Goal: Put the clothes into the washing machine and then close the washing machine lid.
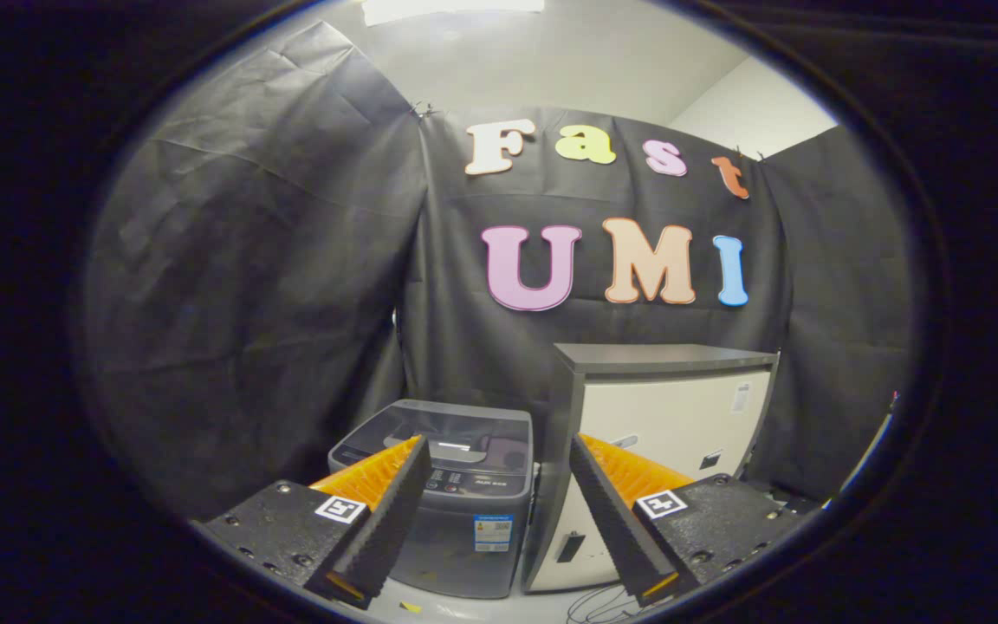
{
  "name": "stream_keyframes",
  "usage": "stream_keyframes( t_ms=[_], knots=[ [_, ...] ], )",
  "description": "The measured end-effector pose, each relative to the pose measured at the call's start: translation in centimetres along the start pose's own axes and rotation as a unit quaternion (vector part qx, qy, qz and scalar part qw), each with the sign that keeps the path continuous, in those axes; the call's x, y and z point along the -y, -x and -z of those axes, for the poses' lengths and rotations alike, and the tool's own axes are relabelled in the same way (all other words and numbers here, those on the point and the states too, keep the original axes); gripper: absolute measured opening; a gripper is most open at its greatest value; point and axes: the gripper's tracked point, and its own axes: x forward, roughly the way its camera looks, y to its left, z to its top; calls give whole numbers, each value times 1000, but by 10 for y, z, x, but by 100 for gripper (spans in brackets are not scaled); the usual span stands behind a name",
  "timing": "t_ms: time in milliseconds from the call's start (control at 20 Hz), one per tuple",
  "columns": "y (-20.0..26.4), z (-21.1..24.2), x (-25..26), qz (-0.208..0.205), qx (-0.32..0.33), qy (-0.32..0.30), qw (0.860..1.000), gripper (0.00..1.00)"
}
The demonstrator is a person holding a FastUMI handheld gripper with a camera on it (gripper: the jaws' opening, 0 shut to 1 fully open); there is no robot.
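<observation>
Grey washing machine (451,498) lid down, beyond the tongs (499,459); tongs spread wide, empty, touching nothing; cabinet (664,416) just beside machine.

The left finger (382,503) of the gripper (499,451) covers the near left corner of the washing machine (456,485), and the fingers, spread wide apart with nothing between them, are cut off at their base. The right finger (612,511) hides the lower front of the white cabinet (672,407), and the stickers on both boxes are too small to make out. The lid (447,429) looks see-through and maybe closed, but what is under it is too dim to tell.
</observation>
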Motion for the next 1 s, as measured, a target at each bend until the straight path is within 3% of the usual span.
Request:
stream_keyframes(
  t_ms=[550, 1000],
  knots=[
    [24, 0, 74, 25, 39, -57, 997, 97],
    [25, 0, 90, 38, 50, -76, 995, 97]
  ],
)
